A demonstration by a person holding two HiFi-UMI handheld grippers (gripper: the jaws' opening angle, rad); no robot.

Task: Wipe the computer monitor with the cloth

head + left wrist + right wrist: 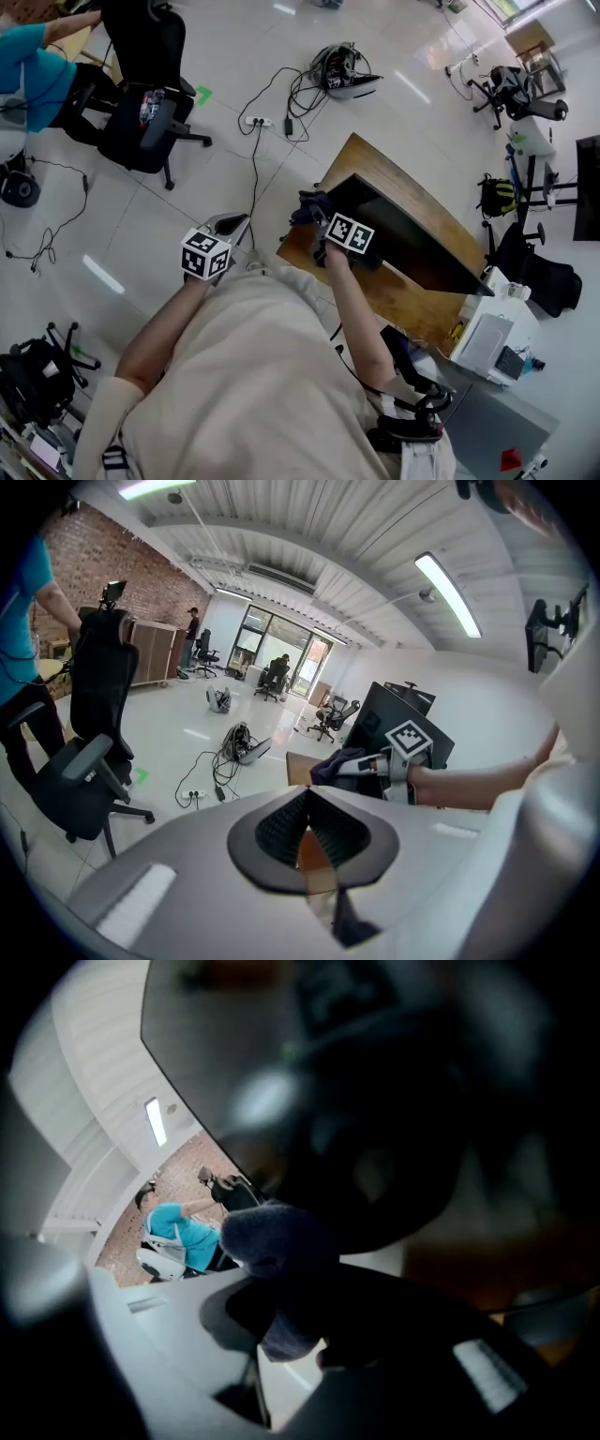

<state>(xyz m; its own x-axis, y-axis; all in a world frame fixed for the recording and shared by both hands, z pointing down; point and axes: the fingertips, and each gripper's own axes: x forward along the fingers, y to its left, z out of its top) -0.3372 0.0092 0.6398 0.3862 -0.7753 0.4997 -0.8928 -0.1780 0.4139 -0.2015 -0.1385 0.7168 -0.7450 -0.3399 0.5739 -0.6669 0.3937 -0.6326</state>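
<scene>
Pale glossy floor (112, 216) surrounds a wooden desk (370, 159) on which the monitor (403, 234) stands, its dark screen turned toward the person. The cloth (277, 1241), a dark blue bundle, is pinched between the jaws of the right gripper (319, 223) and is held at the monitor's left end, close against the screen. Actual contact cannot be confirmed. The left gripper (307, 803) is held well to the left of the monitor, its jaws pressed together with nothing between them.

The wiping stroke is judged to be the step in hand. It would be done best with the cloth's loose bulge kept ahead of the jaw tips, so that only fabric meets the glass. Light pressure and overlapping passes from the monitor's left end toward its right are advised, since a hard push might tip or slide the panel.

Care is called for at the monitor's near left corner, where the cloth could be snagged, and at the desk edge just below it. Right of the monitor the desk is crowded by a white box (487, 337), so the stroke should be ended short of it. Left of the monitor open floor is available, apart from cables (281, 103) and an office chair (150, 94) farther off.
</scene>
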